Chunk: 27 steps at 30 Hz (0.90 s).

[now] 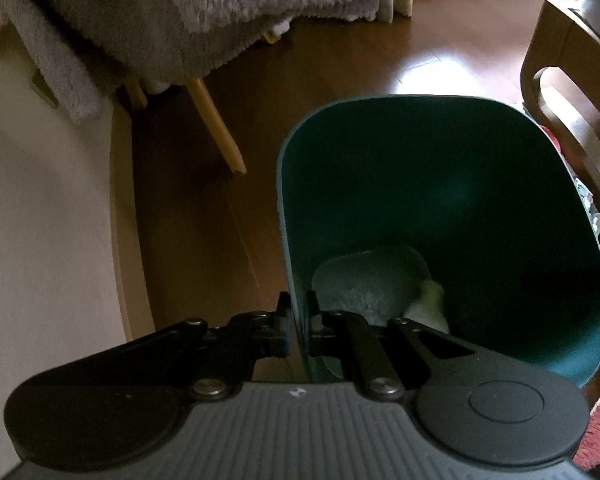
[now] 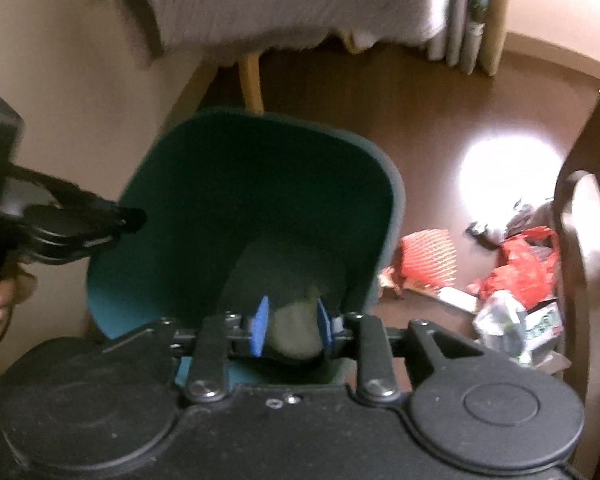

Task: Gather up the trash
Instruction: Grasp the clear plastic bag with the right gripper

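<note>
A dark green trash bin (image 1: 480, 184) stands on the wooden floor. My left gripper (image 1: 299, 320) is shut on the bin's near rim, one finger inside and one outside. A pale crumpled piece of trash (image 1: 430, 304) lies at the bin's bottom. In the right wrist view the bin (image 2: 228, 184) is below me. My right gripper (image 2: 292, 326) hovers over the bin's opening with its blue pads (image 2: 260, 326) apart, and a pale wad of trash (image 2: 294, 332) shows between them, down in the bin. The left gripper (image 2: 132, 218) shows at the bin's left rim.
Loose trash lies on the floor right of the bin: an orange net (image 2: 428, 256), a red plastic bag (image 2: 524, 268), crumpled wrappers (image 2: 504, 320). A wooden chair (image 2: 588, 240) stands at the right. A grey fluffy blanket (image 1: 204, 8) hangs over furniture with wooden legs (image 1: 216, 124) behind.
</note>
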Each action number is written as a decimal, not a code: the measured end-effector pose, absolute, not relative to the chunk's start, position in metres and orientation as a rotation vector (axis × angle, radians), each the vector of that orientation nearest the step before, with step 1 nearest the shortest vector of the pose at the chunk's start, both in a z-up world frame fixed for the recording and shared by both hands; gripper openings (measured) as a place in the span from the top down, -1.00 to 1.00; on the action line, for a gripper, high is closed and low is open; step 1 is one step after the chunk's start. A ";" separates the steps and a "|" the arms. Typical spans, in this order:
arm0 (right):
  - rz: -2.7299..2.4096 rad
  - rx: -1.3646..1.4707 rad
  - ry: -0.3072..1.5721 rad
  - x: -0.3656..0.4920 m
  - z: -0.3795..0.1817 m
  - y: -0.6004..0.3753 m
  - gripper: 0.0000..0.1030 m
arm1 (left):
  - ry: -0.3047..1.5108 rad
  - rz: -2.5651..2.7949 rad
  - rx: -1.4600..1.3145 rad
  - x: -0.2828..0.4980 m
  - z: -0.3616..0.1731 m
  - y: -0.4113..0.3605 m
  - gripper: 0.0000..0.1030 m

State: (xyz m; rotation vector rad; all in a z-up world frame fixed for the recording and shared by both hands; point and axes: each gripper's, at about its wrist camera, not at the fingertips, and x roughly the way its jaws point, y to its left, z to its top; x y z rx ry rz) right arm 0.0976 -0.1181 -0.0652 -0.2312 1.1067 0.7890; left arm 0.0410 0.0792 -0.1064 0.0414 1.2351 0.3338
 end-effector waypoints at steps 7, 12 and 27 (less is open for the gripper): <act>0.497 -0.255 1.086 0.143 -0.086 -0.216 0.04 | 1.192 0.351 0.107 0.052 -0.099 0.071 0.95; 0.406 -0.301 1.172 0.172 -0.156 -0.251 -0.07 | 1.225 0.403 0.073 0.057 -0.107 0.086 0.93; 0.363 -0.374 1.299 0.234 -0.305 -0.232 0.43 | 1.257 0.464 0.132 0.052 -0.119 0.081 0.88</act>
